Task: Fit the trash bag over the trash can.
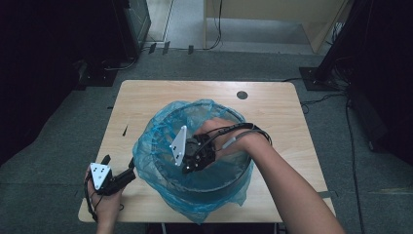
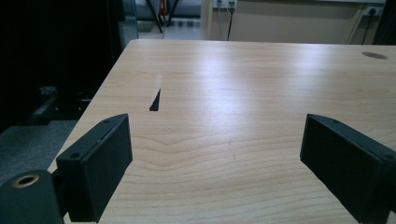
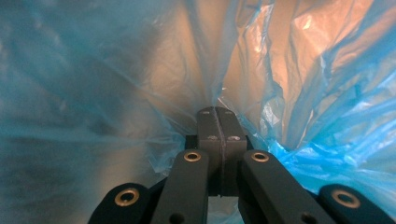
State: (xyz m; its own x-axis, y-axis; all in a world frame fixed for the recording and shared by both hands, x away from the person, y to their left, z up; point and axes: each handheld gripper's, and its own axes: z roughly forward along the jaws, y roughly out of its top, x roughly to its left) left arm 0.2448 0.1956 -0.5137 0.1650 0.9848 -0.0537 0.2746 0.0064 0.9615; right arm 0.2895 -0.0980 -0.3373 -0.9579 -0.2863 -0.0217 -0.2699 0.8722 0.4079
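A round dark bin (image 1: pixel 242 171) lined with a thin blue plastic bag (image 1: pixel 146 151) stands in the middle of the wooden table (image 1: pixel 272 107). My right gripper (image 1: pixel 191 168) reaches down inside the bin. In the right gripper view its jaws are pressed together (image 3: pixel 217 114), with folds of the blue bag (image 3: pixel 303 70) gathered and pinched at their tip. My left gripper (image 1: pixel 119 162) hovers low at the table's front left, just beside the bag's outer edge. Its jaws stand wide apart (image 2: pixel 215 158) over bare wood, with nothing between them.
A small black wedge mark (image 1: pixel 125 130) (image 2: pixel 155 100) lies on the table left of the bin. A round grey cable hole (image 1: pixel 242 95) (image 2: pixel 374 55) sits at the far right. Dark stands and cables surround the table on the grey floor.
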